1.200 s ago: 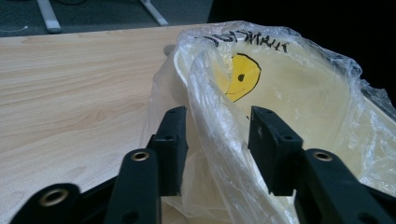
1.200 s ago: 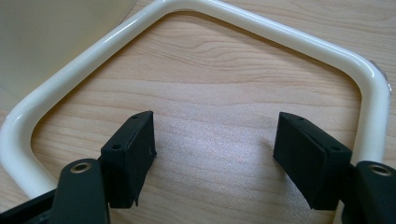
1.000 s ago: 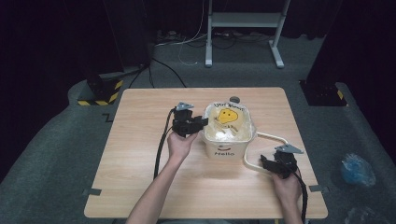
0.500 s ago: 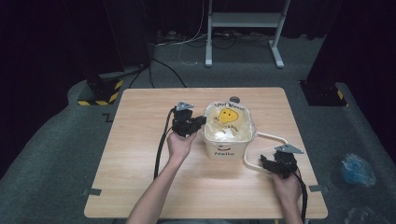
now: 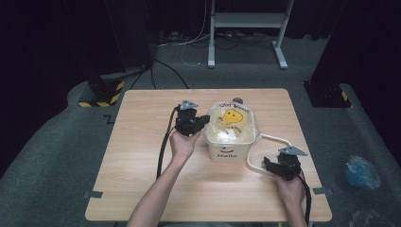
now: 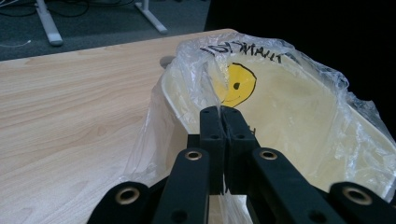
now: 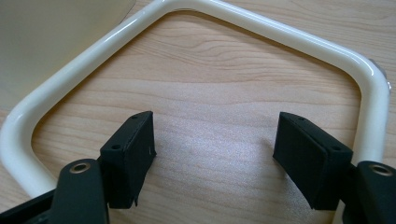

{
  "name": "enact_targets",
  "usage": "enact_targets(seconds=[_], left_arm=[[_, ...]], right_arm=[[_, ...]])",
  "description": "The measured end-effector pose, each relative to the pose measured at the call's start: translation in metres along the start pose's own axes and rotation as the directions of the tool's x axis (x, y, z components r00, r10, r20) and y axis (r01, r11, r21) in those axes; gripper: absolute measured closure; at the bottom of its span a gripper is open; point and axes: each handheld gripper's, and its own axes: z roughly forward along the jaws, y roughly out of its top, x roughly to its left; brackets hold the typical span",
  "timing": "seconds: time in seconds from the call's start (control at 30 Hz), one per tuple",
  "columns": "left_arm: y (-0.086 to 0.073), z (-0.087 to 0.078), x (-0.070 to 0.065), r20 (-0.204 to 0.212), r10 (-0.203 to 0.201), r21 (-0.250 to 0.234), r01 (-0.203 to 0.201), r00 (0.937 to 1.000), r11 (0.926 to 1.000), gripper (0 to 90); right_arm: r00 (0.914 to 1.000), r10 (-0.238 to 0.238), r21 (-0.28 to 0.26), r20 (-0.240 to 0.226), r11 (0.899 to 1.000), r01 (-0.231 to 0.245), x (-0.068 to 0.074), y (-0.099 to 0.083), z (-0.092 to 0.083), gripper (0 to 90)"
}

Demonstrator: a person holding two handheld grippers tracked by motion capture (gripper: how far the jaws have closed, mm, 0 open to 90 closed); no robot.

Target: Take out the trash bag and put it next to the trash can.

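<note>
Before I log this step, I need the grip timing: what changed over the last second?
The left claw has just been closing and now pinches the clear plastic bag at the rim of the cream bucket. The right claw stayed open over the table, inside the bucket's handle. The bucket did not move.

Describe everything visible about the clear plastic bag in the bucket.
The plastic bag is thin, clear and crinkled, printed with a yellow smiley face and black lettering. It lines the cream bucket, its open edge draped over the rim. The left gripper has just been closing and now pinches the film at the rim's left side. In the high view the bag fills the bucket's open top.
</note>
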Motion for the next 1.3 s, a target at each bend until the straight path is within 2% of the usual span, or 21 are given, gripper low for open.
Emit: enact_targets(seconds=[0.17,0.27,0.4,0.53,0.73,0.83,0.97,1.03,1.3], left_arm=[[0.0,0.002,0.003,0.007,-0.007,0.002,0.007,0.9999,1.0,88.5],[0.0,0.002,0.004,0.02,-0.009,-0.004,0.009,0.9998,1.0,88.6],[0.0,0.003,0.005,0.032,-0.012,-0.006,0.012,0.9994,0.9999,88.8],[0.001,0.004,0.005,0.044,-0.02,-0.009,0.021,0.9988,0.9997,88.9],[0.005,0.004,0.002,0.061,-0.015,-0.014,0.016,0.998,0.9998,88.9],[0.007,0.003,0.002,0.064,-0.007,-0.014,0.008,0.9979,0.9999,88.9],[0.008,0.003,0.002,0.064,-0.012,-0.011,0.013,0.9979,0.9999,88.8],[0.008,0.003,0.002,0.063,-0.013,-0.01,0.013,0.9979,0.9999,88.9],[0.011,0.005,0.001,0.063,-0.009,-0.008,0.009,0.998,0.9999,88.8]], right_arm=[[1.0,0.002,0.001,0.003,1.0,-0.002,0.0,0.0,0.0,29.0],[0.9999,0.012,0.02,0.007,1.0,-0.012,-0.002,0.003,-0.002,36.6],[0.9975,0.057,0.036,-0.043,0.998,-0.055,-0.007,0.007,-0.006,38.2],[0.9953,0.051,0.009,-0.082,0.999,-0.051,-0.009,0.015,-0.017,40.2],[0.9918,0.022,-0.023,-0.126,0.999,-0.025,-0.004,0.039,-0.035,42.7],[0.9879,0.012,-0.055,-0.155,0.998,-0.02,-0.001,0.054,-0.044,43.9],[0.983,-0.003,-0.064,-0.183,0.998,-0.009,0.005,0.07,-0.051,43.8],[0.9819,-0.003,-0.064,-0.19,0.998,-0.009,0.008,0.077,-0.054,43.5],[0.977,-0.044,-0.117,-0.208,0.993,0.02,0.02,0.111,-0.073,43.9]])
